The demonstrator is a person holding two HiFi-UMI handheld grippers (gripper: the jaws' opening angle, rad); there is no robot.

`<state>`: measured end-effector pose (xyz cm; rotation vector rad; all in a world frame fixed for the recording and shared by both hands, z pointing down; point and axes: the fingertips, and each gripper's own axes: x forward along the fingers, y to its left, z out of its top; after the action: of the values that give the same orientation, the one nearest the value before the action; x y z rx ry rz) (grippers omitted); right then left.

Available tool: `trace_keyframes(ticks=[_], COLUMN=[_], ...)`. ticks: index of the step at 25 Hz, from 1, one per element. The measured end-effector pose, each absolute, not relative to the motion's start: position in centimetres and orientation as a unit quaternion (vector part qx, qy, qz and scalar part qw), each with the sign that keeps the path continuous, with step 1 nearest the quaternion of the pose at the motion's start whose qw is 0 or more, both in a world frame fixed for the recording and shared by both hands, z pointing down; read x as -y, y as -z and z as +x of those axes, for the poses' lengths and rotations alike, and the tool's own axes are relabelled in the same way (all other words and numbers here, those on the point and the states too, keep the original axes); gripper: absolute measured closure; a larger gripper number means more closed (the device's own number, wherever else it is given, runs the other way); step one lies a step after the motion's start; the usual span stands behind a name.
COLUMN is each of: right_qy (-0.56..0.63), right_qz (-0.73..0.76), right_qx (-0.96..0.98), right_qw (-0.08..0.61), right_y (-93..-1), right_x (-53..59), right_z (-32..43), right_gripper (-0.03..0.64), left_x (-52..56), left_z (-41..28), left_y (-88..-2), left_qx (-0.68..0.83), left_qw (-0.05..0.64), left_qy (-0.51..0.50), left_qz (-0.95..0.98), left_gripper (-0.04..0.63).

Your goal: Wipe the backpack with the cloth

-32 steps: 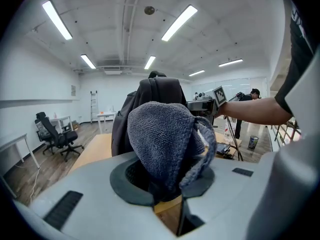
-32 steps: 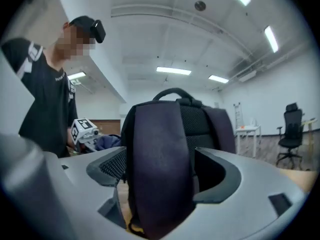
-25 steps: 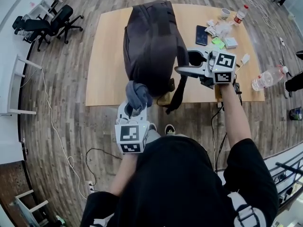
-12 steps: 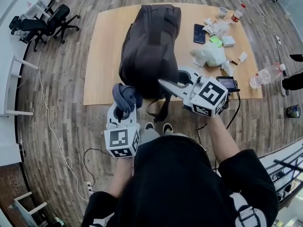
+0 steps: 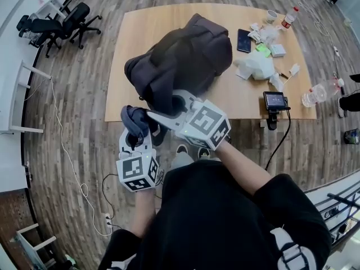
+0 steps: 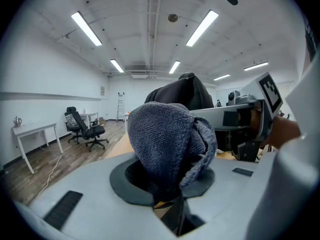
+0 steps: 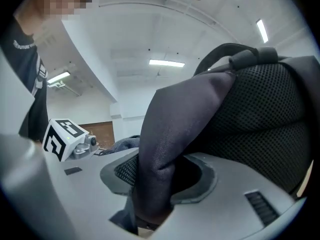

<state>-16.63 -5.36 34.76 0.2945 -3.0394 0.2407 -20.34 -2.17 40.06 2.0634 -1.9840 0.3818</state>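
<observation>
A dark backpack (image 5: 188,58) lies slanted across the wooden table (image 5: 135,32), one end hanging over the near edge. My right gripper (image 5: 166,108) is at that near end. A dark backpack strap (image 7: 162,149) fills the gap between its jaws, which have just been opening a little, and the pads still hold it. The mesh back panel (image 7: 260,114) looms right of it. My left gripper (image 5: 136,129) hovers off the table's near edge, left of the right one, shut on a bunched blue-grey cloth (image 5: 135,120) (image 6: 167,139). The cloth is clear of the backpack.
On the table's right part lie a phone (image 5: 244,40), crumpled white wrapping (image 5: 257,66), small boxes and a cup (image 5: 271,14). A small screen device (image 5: 274,100) is clamped at the near edge. A plastic bottle (image 5: 318,91) and office chairs (image 5: 56,24) stand around.
The right gripper swept from the table's right side to its near left, dragging the backpack by the strap so it swung round. The left gripper drew back leftward with the cloth.
</observation>
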Motion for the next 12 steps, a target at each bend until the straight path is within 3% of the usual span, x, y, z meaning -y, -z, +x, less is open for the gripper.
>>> trace_keyframes(ticks=[6,12], right_qy=[-0.041,0.023], right_qz=[0.080,0.265], right_qx=[0.994,0.963], right_qw=[0.067,-0.030], right_y=[-36.1,-29.9], right_x=[4.6,12.4], right_z=[-9.7,3.6], right_gripper=[0.354,0.354], left_x=[3.2,4.6], left_z=[-19.4,-17.3], left_y=[-40.0,-40.2], left_qx=[0.669,0.652], left_qw=[0.128,0.125], left_qy=[-0.130,-0.132], left_qz=[0.721,0.736], left_gripper=[0.495,0.495])
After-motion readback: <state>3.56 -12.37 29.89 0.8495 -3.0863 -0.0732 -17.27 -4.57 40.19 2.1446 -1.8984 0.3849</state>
